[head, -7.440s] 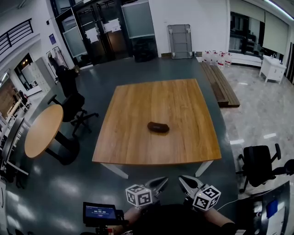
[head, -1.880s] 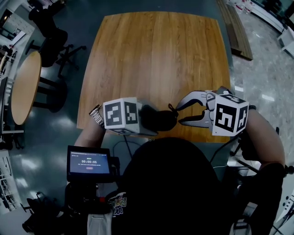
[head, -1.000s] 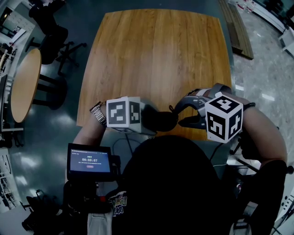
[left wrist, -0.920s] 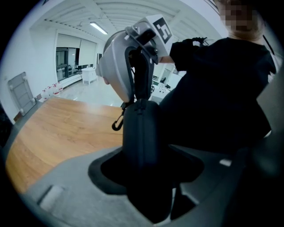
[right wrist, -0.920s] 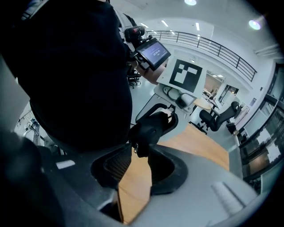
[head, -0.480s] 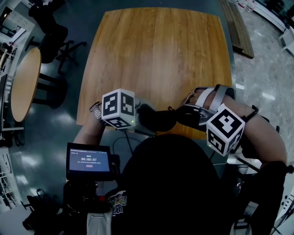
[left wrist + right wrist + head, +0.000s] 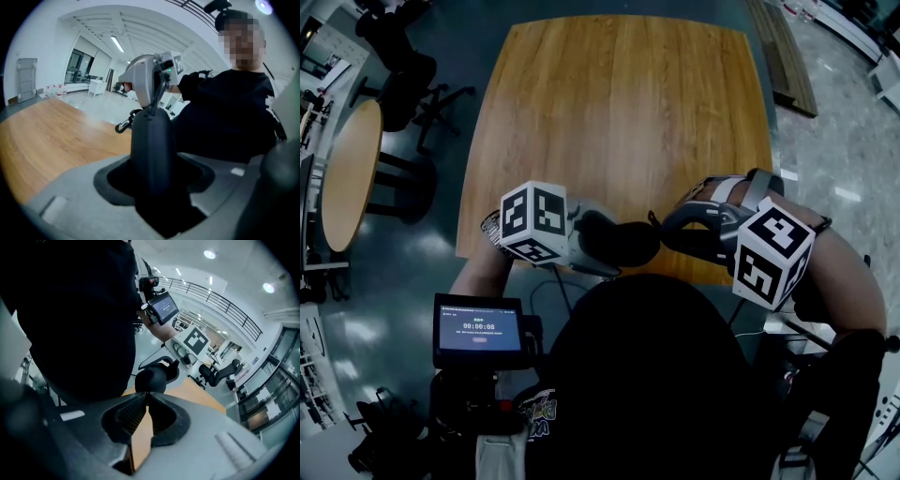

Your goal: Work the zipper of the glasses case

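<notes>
Glasses case (image 7: 623, 244), dark and oblong, hangs crosswise over the near edge of the wooden tabletop (image 7: 619, 112), close to the person's chest; whether it touches the wood cannot be told. The left claw (image 7: 589, 236) pinches the case at its left end, and in the left gripper view the case runs straight out from between the jaws. The right claw (image 7: 146, 394) is pressed together, its tips meeting against the case's right end; whatever they nip there is too small to make out. A small metal clip (image 7: 123, 125) dangles from that end. A lit screen (image 7: 478, 330) sits below the left arm.
</notes>
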Demonstrator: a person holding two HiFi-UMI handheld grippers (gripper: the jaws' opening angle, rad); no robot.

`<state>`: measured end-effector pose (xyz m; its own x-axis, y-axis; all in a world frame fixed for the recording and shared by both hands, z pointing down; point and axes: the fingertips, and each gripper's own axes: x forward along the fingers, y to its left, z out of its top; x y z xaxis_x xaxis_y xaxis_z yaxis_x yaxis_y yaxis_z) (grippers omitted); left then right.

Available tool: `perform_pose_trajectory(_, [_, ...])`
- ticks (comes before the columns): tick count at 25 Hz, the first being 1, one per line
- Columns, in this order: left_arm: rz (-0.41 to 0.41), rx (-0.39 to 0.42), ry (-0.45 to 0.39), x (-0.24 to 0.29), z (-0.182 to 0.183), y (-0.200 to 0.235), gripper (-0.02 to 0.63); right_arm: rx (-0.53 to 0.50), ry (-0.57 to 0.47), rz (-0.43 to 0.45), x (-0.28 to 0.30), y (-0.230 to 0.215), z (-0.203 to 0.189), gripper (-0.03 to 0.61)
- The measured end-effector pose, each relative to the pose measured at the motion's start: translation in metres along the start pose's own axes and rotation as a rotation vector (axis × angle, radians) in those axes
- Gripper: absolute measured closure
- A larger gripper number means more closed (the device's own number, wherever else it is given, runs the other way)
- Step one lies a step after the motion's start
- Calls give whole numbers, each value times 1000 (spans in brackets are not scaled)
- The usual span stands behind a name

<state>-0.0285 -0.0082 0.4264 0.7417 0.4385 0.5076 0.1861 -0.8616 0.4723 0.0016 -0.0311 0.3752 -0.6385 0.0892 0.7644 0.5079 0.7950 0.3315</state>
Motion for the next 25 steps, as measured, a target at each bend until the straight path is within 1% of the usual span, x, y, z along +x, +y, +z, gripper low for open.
perform_pose_trajectory(2, [26, 20, 22, 0, -1, 2, 353, 34, -22, 18, -1, 0, 0, 566])
perform_pose_trajectory(3, [42, 28, 31, -1, -2, 3, 353, 30, -19, 14, 0, 0, 0, 569])
perform_pose_trajectory(5, [64, 34, 35, -3, -3, 6, 353, -5, 2, -16, 1, -3, -1, 569])
perform_pose_trajectory(7, [59, 13, -4, -4, -2, 8, 353, -45, 24, -71, 2, -8, -2, 571])
perform_pose_trajectory(8, [45, -7, -46, -5, 0, 8, 353, -61, 33, -109, 1, -11, -3, 571])
perform_pose_trajectory(10, [-3, -56, -162, -10, 7, 6, 354, -71, 34, -192, -2, -21, -2, 571])
perform_pose_trajectory(12, [-63, -99, -280, -16, 17, 2, 354, -40, 2, -255, -8, -31, 2, 572])
perform_pose_trajectory(13, [-87, -115, -330, -19, 22, 1, 354, -20, -19, -272, -12, -34, 3, 574])
perform_pose_trajectory(15, [-113, -157, -439, -31, 33, 3, 356, 8, -49, -269, -16, -33, 6, 575])
perform_pose_trajectory(17, [-125, -204, -590, -53, 46, 11, 356, 10, -52, -258, -15, -28, 6, 575])
perform_pose_trajectory(18, [-119, -201, -624, -59, 51, 12, 359, 4, -44, -275, -15, -27, 4, 575])
perform_pose_trajectory(19, [-100, -173, -601, -57, 53, 8, 359, 8, -46, -303, -16, -29, 2, 575])
perform_pose_trajectory(20, [-77, -137, -545, -50, 54, 4, 359, 37, -71, -332, -21, -35, 1, 575])
perform_pose_trajectory(21, [-60, -109, -490, -43, 54, 1, 358, 86, -115, -353, -30, -42, 2, 574])
perform_pose_trajectory(22, [-50, -92, -456, -40, 54, -1, 358, 140, -161, -360, -38, -48, 3, 572])
perform_pose_trajectory(23, [-42, -80, -436, -39, 55, -1, 359, 182, -191, -350, -45, -53, 4, 569])
perform_pose_trajectory(25, [-12, -54, -393, -39, 52, 2, 358, 205, -181, -303, -48, -55, 3, 504])
